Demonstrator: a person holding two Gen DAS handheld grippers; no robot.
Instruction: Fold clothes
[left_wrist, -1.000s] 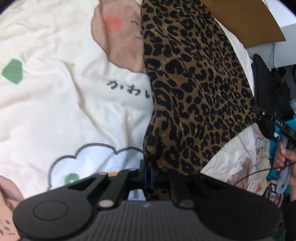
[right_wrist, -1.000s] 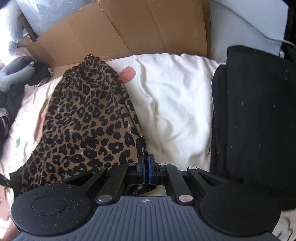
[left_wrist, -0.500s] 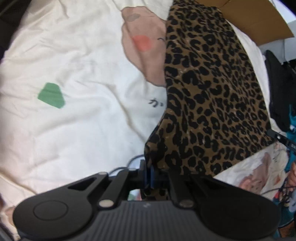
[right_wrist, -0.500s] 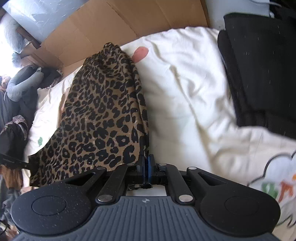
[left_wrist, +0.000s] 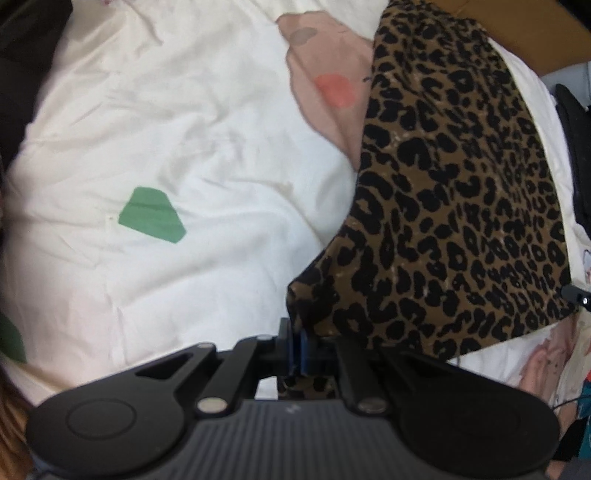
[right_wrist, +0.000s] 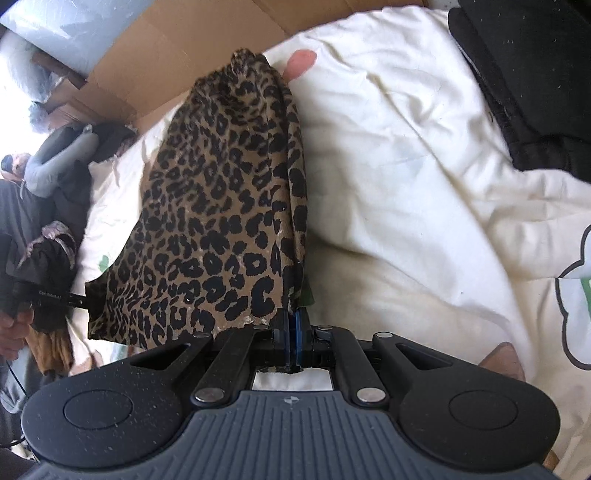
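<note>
garment: a leopard cloth (left_wrist: 461, 206) stretched over the quilt (left_wrist: 184, 147), its near edge lifted off the bed and its far end bunched toward the cardboard (right_wrist: 192, 48).
left claw: the left gripper (left_wrist: 298, 345) is pressed together on one near corner of the leopard cloth; the print shows between and below the blue pads.
right claw: the right gripper (right_wrist: 291, 334) is pressed together on the other near corner, the hem running straight into its pads.
where it lies: mid-bed, with white quilt on both sides; a pink cartoon patch (left_wrist: 325, 88) is partly hidden under its edge.
shape now: it looks narrow and long, perhaps already doubled lengthways, though the layers cannot be counted from here.
done: both corners are gripped and the edge between them is drawn fairly taut.
left: by my reading the fold is not yet laid; the held edge has to go over to the far end, be set down and smoothed, then likely halved again.
other clothes: a black pile (right_wrist: 535, 74) lies at the bed's edge; whether it is folded work or waiting work cannot be told.
progress: early to middle on this one piece.
risk: the thin cloth may sag or twist between the two corners.
</note>
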